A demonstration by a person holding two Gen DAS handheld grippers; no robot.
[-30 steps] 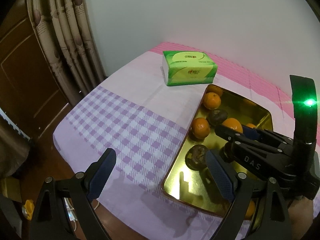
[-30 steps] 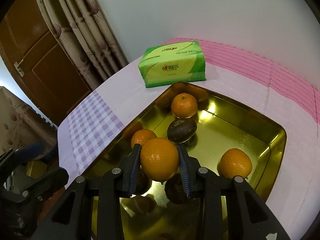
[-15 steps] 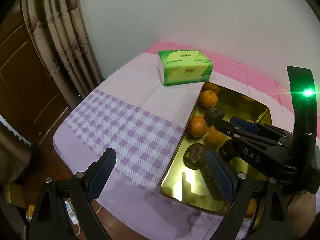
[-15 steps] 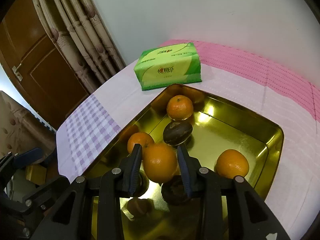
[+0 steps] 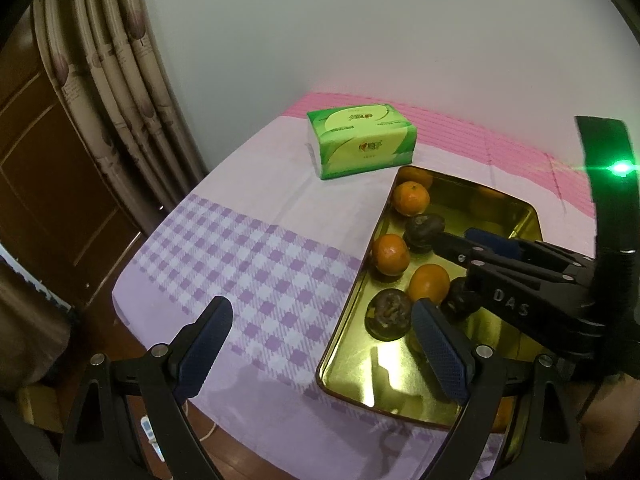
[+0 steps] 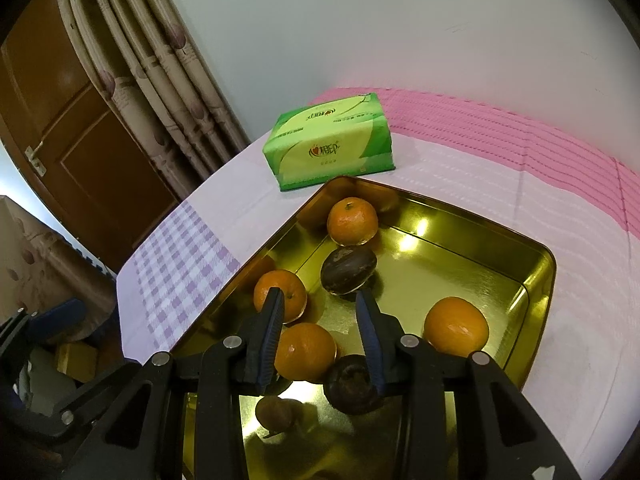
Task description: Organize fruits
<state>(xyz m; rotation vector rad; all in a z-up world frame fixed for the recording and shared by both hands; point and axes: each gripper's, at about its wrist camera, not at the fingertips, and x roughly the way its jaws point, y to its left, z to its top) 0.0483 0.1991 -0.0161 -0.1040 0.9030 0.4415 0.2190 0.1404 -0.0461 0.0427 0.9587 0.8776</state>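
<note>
A gold metal tray (image 6: 536, 280) (image 5: 344, 344) holds several oranges and dark brown fruits. My right gripper (image 6: 322, 304) is open above the tray, empty, with a released orange (image 6: 306, 350) lying in the tray just below and between its fingers. Other oranges (image 6: 352, 220) (image 6: 456, 326) (image 6: 280, 292) and dark fruits (image 6: 348, 268) (image 6: 352, 384) lie around it. My left gripper (image 5: 324, 336) is open and empty over the checked cloth at the tray's left front edge. The right gripper (image 5: 476, 240) also shows in the left wrist view, reaching over the tray.
A green tissue pack (image 6: 332, 144) (image 5: 362, 144) lies on the cloth behind the tray. The table has a purple checked and pink cloth (image 5: 240, 248). Curtains (image 5: 116, 60) and a brown door (image 6: 76, 128) stand to the left, beyond the table's edge.
My right gripper has opened and let go of the orange, which now lies in the tray. The left gripper stayed open, shifting slightly.
</note>
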